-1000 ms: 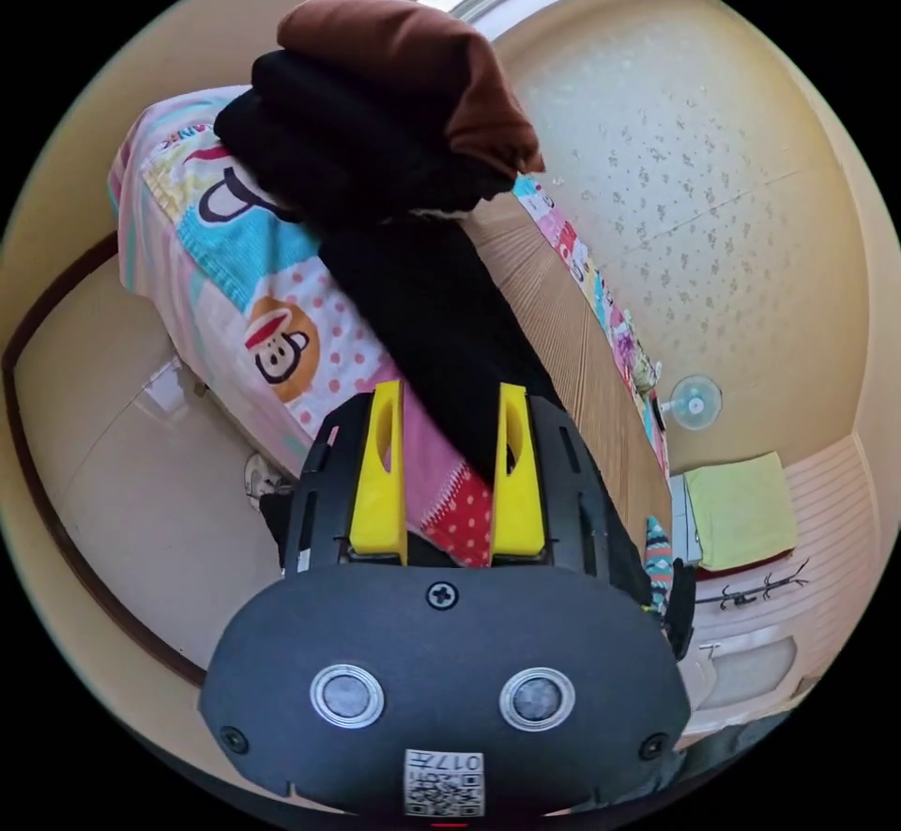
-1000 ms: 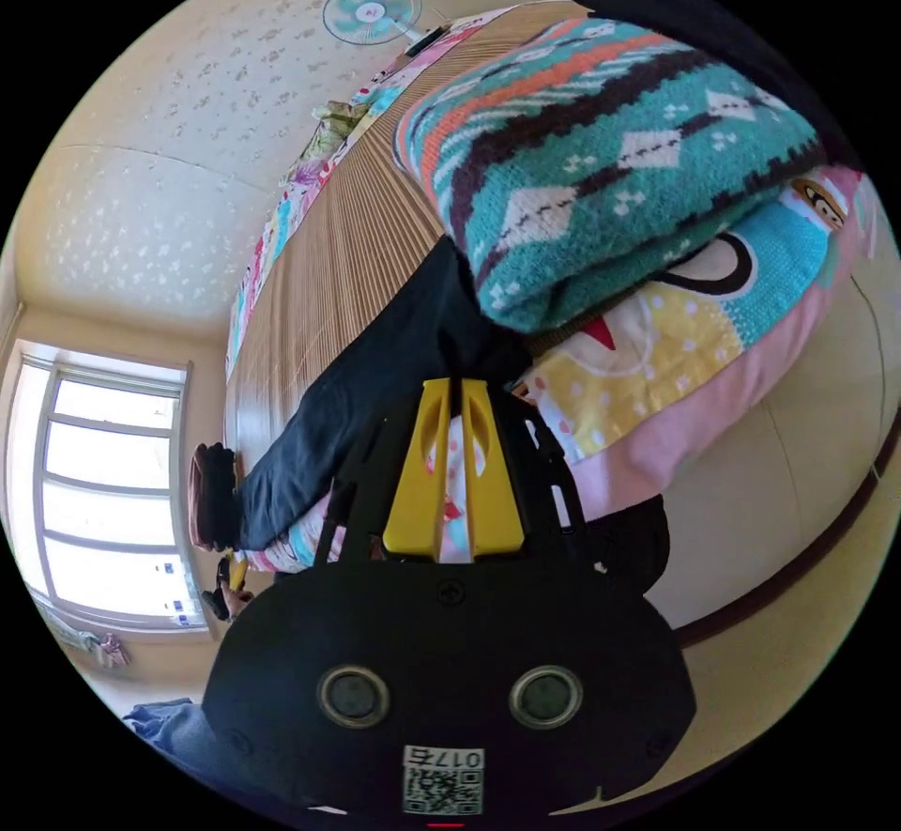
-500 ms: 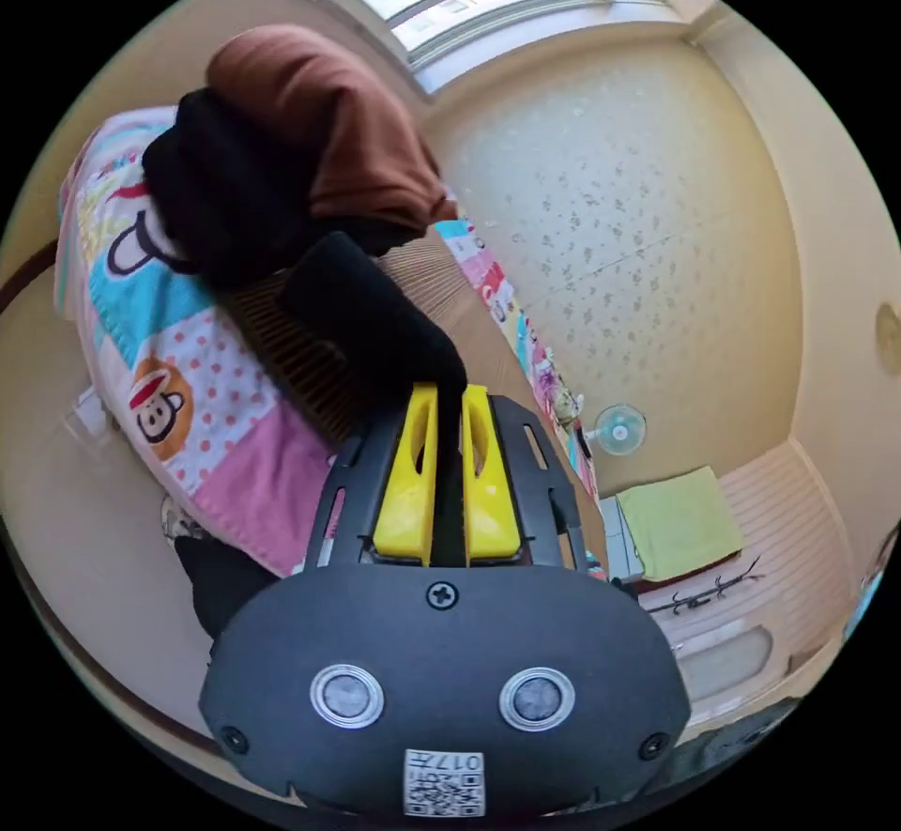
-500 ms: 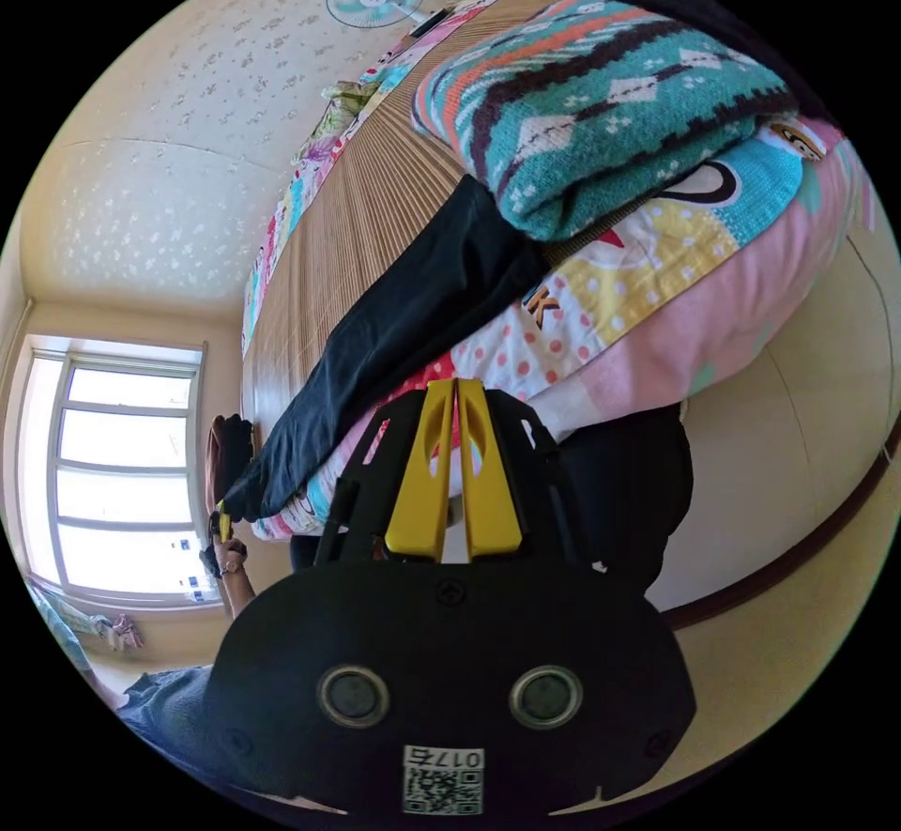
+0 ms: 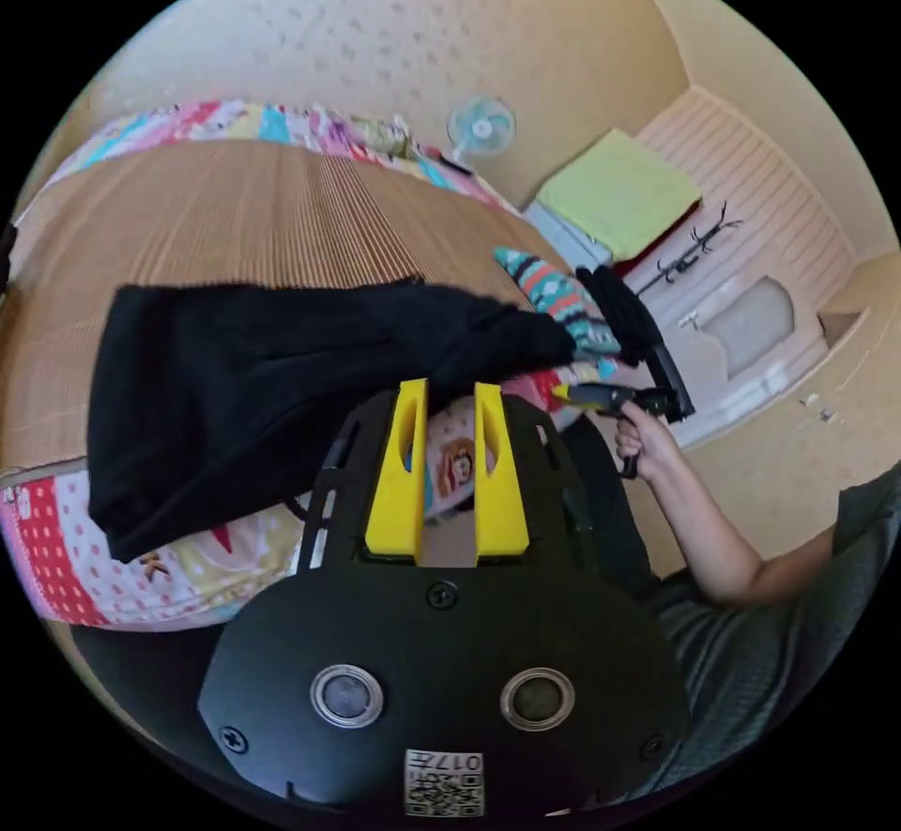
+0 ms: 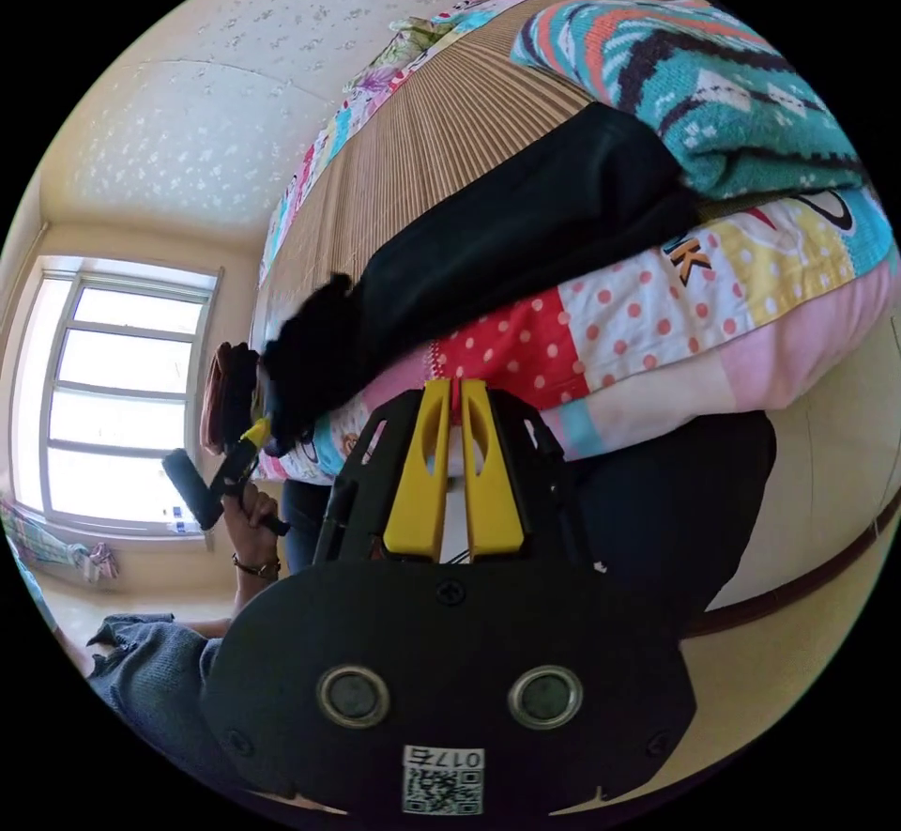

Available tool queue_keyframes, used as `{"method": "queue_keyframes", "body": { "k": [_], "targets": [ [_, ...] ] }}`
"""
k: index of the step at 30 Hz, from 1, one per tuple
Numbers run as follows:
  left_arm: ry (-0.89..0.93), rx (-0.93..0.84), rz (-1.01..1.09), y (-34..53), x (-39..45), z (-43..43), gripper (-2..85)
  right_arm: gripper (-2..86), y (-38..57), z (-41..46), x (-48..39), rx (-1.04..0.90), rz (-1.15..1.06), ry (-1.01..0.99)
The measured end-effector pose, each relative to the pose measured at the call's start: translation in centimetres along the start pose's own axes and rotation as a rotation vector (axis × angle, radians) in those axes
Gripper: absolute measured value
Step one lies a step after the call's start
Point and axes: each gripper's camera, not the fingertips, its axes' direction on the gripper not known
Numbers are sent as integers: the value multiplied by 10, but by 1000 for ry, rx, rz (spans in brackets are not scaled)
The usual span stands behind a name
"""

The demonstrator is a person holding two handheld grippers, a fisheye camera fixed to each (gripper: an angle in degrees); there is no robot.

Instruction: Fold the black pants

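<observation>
The black pants lie folded over along the bed's near edge, on the bamboo mat. My left gripper is open just short of the pants, with nothing between its jaws. In the right gripper view the pants stretch from the teal patterned sweater toward the window side. My right gripper is shut and empty, off the bed's edge below the quilt. A hand holds the right gripper by the sweater, and the left gripper touches the bunched pants end.
A patchwork quilt hangs over the bed's side. Folded brown and black clothes are stacked near the window. A fan and a yellow-green towel stand beyond the bed. The person's arm and grey clothing sit at the right.
My left gripper, shut on the pants end half a second ago, has carried it over onto the rest of the pants and opened. The right gripper has drawn back from the bed.
</observation>
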Motion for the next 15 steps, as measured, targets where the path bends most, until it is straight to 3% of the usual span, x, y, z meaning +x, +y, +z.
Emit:
{"method": "queue_keyframes", "body": {
  "k": [2,5,10,15],
  "targets": [
    [75,16,-38,9,-10,-2,100,25,2,4,-7,2,-31,-19],
    [30,147,-66,26,-23,-42,100,34,2,9,-20,10,-85,-55],
    [-290,349,-268,60,-78,-124,128,58,-4,23,-52,19,-194,-95],
    [-258,306,-458,84,-148,-123,165,57,-8,47,-75,-21,-243,-83]
  ]
}}
